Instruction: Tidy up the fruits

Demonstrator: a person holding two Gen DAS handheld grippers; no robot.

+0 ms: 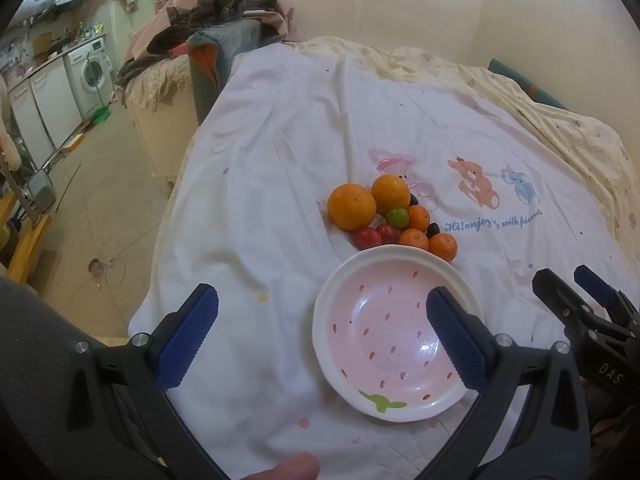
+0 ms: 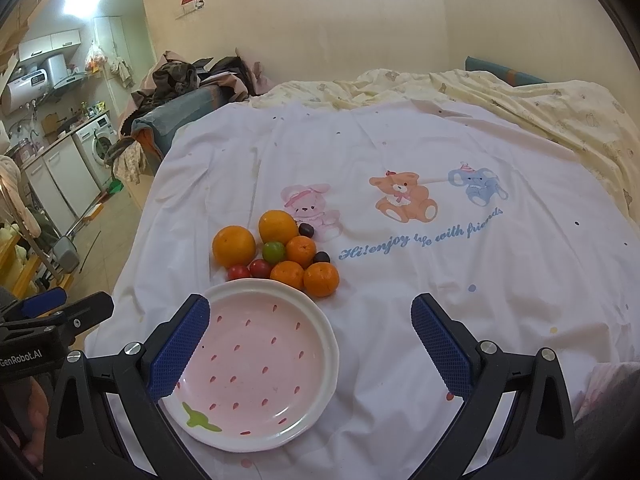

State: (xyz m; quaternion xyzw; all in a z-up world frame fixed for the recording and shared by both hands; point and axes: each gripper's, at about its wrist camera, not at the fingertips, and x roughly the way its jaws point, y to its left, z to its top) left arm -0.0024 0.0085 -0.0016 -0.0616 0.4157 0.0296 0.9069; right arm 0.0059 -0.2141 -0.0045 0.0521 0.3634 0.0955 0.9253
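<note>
Left wrist view: we hold the left hand-held gripper (image 1: pixel 322 334) and right hand-held gripper (image 2: pixel 310 338) released above the plate (image 1: pixel 344 280), fruits (image 1: pixel 390 216) just beyond its rim.

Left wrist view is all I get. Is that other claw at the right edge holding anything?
Observer: No. The right gripper is wide open, with only cloth and part of the plate between its fingers.
Operator: Anything on the wall I can't see?
Observer: A small house sticker, high up on the left.
Operator: Any writing on my own claw?
Observer: The left gripper reads "GenRobot.AI" on its side.
</note>
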